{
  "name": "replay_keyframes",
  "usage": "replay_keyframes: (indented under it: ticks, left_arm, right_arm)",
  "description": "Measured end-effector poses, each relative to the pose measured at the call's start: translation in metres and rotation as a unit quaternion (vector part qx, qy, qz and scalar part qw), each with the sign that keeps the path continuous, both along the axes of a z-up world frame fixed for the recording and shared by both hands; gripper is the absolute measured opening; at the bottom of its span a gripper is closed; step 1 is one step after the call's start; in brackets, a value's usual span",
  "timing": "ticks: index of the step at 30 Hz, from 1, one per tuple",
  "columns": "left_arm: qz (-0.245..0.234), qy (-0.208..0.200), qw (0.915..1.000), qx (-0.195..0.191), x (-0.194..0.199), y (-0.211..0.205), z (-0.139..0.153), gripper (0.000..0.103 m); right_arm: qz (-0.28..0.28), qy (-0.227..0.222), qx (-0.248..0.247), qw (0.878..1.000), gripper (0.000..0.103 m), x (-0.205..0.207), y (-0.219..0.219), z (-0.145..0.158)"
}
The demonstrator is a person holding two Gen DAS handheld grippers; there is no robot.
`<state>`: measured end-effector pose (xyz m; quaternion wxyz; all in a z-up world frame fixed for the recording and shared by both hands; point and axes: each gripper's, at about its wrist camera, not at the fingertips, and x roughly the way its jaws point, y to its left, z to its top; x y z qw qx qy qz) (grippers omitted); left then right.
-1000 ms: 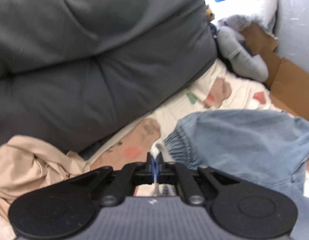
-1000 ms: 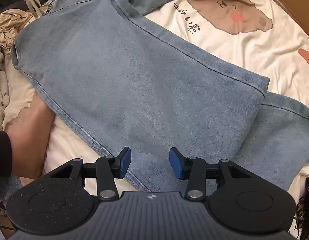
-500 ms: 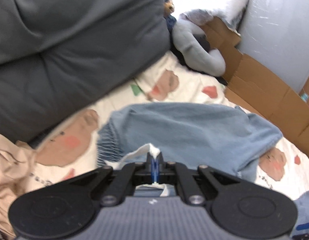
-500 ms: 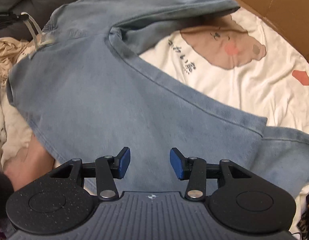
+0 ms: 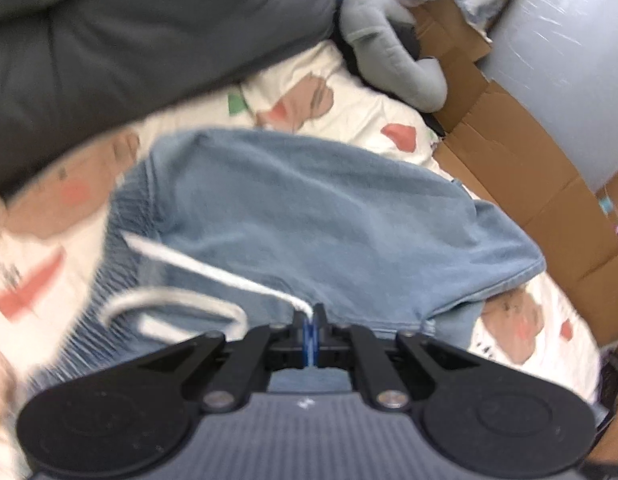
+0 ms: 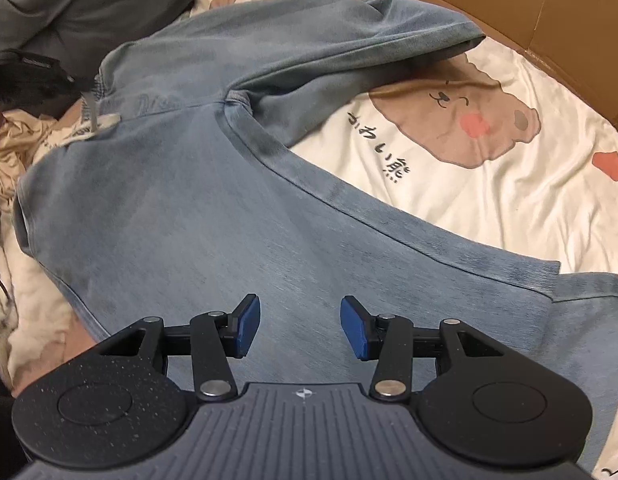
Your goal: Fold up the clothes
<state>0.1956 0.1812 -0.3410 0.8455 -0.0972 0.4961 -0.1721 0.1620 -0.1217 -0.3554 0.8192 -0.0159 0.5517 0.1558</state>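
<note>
We see our left gripper (image 5: 311,330) clamped on the white cotton drawstring (image 5: 213,270) of the faded light-blue denim trousers (image 5: 329,216), its blue pads pressed together over the cord's end. The cord runs taut up to the gathered elastic waistband (image 5: 125,216). Our right gripper (image 6: 301,326) hangs with its blue pads apart, holding nothing, just above one trouser leg. The trousers (image 6: 197,200) lie spread on a cream bedsheet printed with brown bears (image 6: 489,184). A brown cardboard wall (image 6: 521,12) borders the sheet on the far side, with the trousers and sheet lying inside it. A dark grey duvet (image 5: 129,40) and a grey plush toy (image 5: 393,60) sit beyond the waistband.
</note>
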Motion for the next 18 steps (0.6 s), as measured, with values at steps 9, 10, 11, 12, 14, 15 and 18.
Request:
replay_keyframes:
  ticks: [9,10,11,12,14,15,18]
  left_arm:
    - [0.009,0.052,0.9984,-0.020,-0.027,-0.031,-0.039,0.007]
    - [0.003,0.062,0.9978,-0.023,-0.031,-0.033,-0.043,0.021]
    - [-0.003,0.071,0.9972,-0.024,-0.034,-0.035,-0.046,0.030]
    - [-0.005,0.074,0.9969,-0.024,-0.037,-0.036,-0.049,0.032]
    - [-0.008,0.080,0.9965,-0.023,-0.042,-0.036,-0.051,0.039]
    - [-0.009,0.082,0.9963,-0.025,-0.045,-0.035,-0.051,0.041]
    - [-0.014,0.081,0.9962,-0.030,-0.051,-0.035,-0.047,0.053]
  right_arm:
    - [-0.023,-0.003,0.006,1.000,0.052,0.001,0.009,0.002]
    - [-0.025,-0.004,0.005,1.000,0.052,0.002,0.010,0.002]
    - [-0.027,-0.005,0.004,1.000,0.052,0.004,0.011,0.003]
    - [-0.029,-0.005,0.002,1.000,0.053,0.005,0.013,0.004]
    - [-0.030,-0.010,0.002,1.000,0.055,0.009,0.016,0.008]
    - [-0.029,-0.013,0.003,0.999,0.058,0.011,0.018,0.009]
    - [-0.017,-0.024,0.015,0.999,0.063,0.019,0.026,0.011]
